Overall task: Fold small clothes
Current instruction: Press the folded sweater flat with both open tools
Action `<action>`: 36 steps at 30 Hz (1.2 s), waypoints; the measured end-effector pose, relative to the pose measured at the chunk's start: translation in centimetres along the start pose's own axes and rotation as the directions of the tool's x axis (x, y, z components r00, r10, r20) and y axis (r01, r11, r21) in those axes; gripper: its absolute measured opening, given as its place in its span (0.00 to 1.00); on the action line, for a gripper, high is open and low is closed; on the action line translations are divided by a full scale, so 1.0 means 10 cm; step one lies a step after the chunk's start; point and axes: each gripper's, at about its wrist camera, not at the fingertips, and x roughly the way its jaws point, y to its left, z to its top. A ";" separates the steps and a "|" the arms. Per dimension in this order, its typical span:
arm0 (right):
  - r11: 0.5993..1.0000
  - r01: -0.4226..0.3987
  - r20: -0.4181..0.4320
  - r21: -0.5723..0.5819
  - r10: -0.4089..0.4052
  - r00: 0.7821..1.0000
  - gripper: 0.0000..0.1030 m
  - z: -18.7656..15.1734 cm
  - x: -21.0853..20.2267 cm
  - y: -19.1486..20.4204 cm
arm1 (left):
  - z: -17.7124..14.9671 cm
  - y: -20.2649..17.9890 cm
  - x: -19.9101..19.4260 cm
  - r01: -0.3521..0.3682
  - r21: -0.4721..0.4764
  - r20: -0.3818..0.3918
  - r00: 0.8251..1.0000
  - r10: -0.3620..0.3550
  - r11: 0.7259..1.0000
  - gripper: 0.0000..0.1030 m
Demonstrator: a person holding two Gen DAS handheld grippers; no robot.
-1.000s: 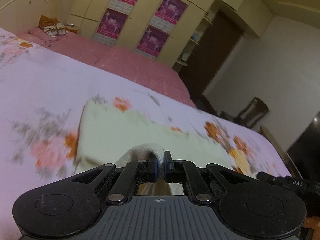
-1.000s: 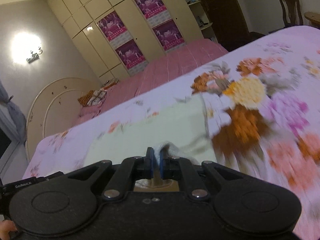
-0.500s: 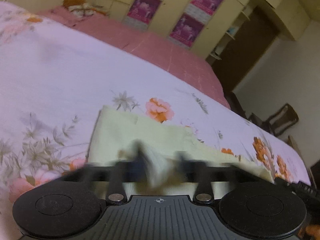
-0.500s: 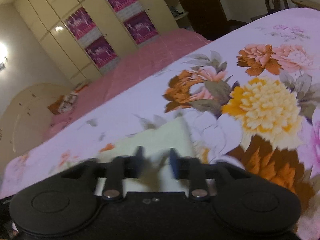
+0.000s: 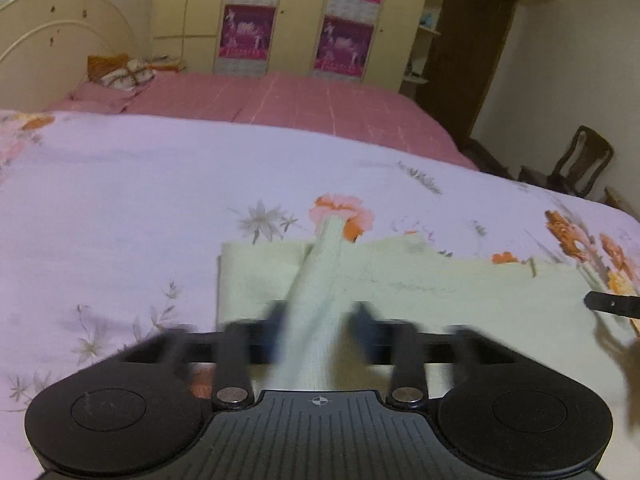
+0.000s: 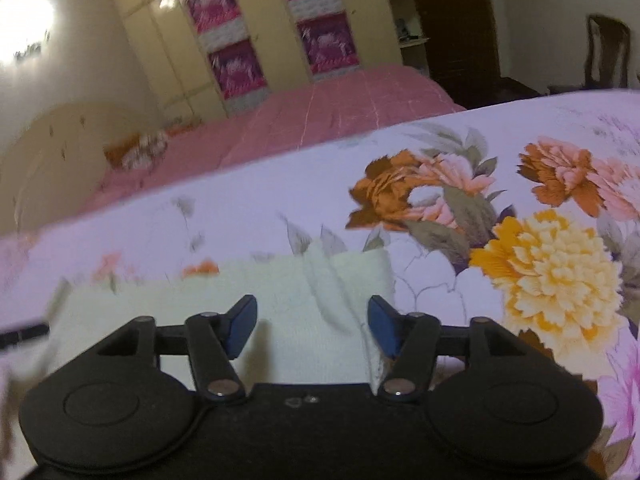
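Observation:
A pale green garment (image 5: 440,296) lies folded on the flowered lilac bedsheet (image 5: 120,200). My left gripper (image 5: 318,320) hovers low over its left end. Its blurred jaws are closing, and a raised ridge of the cloth runs up between them without being clearly pinched. My right gripper (image 6: 312,320) is over the garment's (image 6: 224,304) right end. Its blue pads (image 6: 240,320) stand well apart while the jaws close slightly, and the cloth lies flat beneath them. Each gripper's tip shows at the edge of the other view, the right gripper (image 5: 612,306) and the left gripper (image 6: 24,334).
Behind the flowered sheet is a pink quilted bed (image 5: 300,100) with pillows (image 5: 120,72) and a cream headboard (image 5: 48,40). A wardrobe with purple posters (image 5: 248,32) fills the back wall. A wooden chair (image 5: 580,164) stands at the right, beside a dark doorway.
A second ago both grippers were shut on pinched cloth. They moved forward and down over the garment, and their jaws have come apart. The lifted layer now rests on the layer below.

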 end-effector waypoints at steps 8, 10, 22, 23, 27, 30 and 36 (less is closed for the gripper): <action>0.997 0.069 0.097 -0.026 -0.066 0.993 0.04 0.06 -0.07 0.02 | -0.06 0.14 0.01 -0.081 -0.065 0.048 0.995 0.084 0.995 0.04; 0.995 0.100 0.034 -0.015 -0.099 0.994 0.04 0.05 0.09 -0.05 | -0.10 0.16 -0.02 -0.081 -0.080 0.066 0.994 0.086 0.993 0.05; 0.992 0.034 0.123 -0.122 -0.019 0.992 0.24 0.05 -0.33 0.37 | -0.07 -0.26 -0.47 0.023 0.040 0.115 0.993 -0.027 0.999 0.82; 0.990 0.013 0.101 -0.140 0.001 0.995 0.24 0.02 -0.30 0.46 | -0.08 -0.34 -0.46 0.027 0.054 0.132 0.991 -0.033 0.998 0.84; 0.974 -0.022 0.045 -0.224 0.032 0.998 0.26 -0.14 -0.15 0.78 | -0.11 -0.50 -0.22 0.020 0.094 0.068 0.997 -0.026 0.995 0.84; 0.955 0.004 0.018 -0.295 0.002 1.000 0.26 -0.24 -0.02 0.89 | -0.17 -0.37 0.02 -0.051 0.069 0.028 0.998 0.049 0.996 0.84; 0.973 0.093 0.045 -0.213 -0.085 0.995 0.27 -0.11 0.19 0.55 | -0.13 -0.31 0.01 -0.101 0.057 0.054 0.994 0.098 0.993 0.84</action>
